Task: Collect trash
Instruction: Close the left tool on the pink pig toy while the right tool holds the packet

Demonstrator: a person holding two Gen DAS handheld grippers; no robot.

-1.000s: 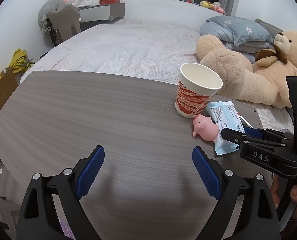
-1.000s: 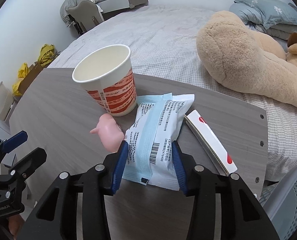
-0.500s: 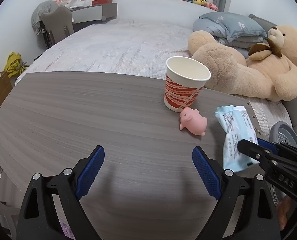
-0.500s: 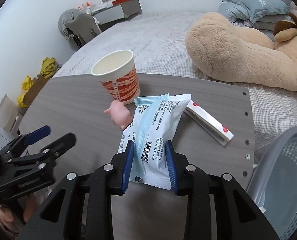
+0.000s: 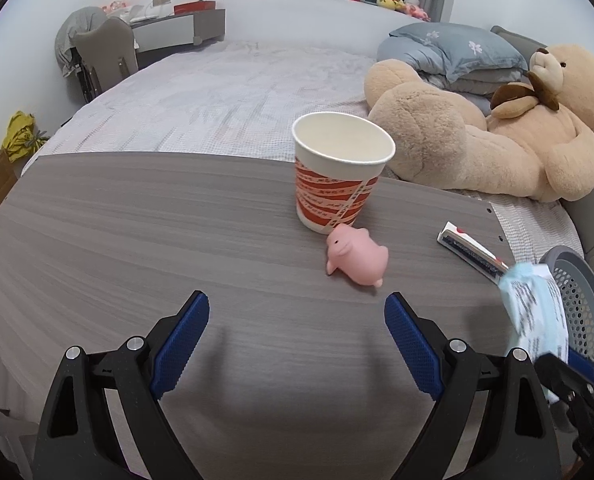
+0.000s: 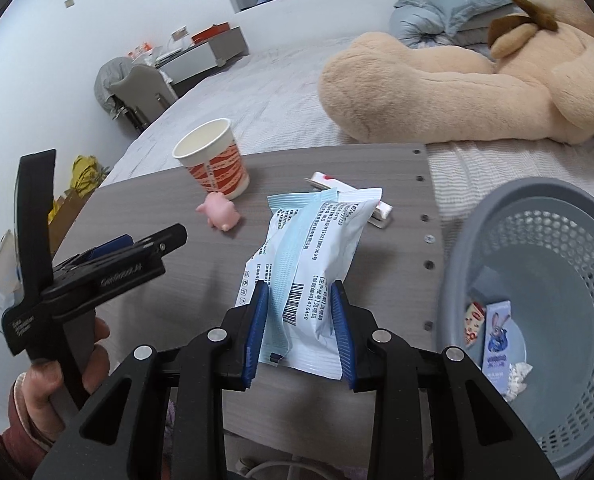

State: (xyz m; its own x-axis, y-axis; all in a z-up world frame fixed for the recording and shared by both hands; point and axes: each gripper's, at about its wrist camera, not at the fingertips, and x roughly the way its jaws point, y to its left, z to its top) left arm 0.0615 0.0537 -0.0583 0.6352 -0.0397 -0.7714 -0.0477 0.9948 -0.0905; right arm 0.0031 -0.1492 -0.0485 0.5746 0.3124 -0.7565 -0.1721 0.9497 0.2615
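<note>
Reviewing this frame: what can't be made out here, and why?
- Paper cup contents: left wrist view, too shallow an angle.
- Packet print: right wrist view, too small to read.
- Flat box: right wrist view, mostly behind the packet.
- Basket near side: cut off by the frame edge.

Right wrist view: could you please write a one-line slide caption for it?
Right gripper shut on a face-mask packet, beside a grey mesh bin already holding scraps.

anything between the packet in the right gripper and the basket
Nothing visible. The packet, clamped in the right gripper, hangs over the table near its edge, and the open grey basket sits just beyond that edge with a clear gap.
</note>
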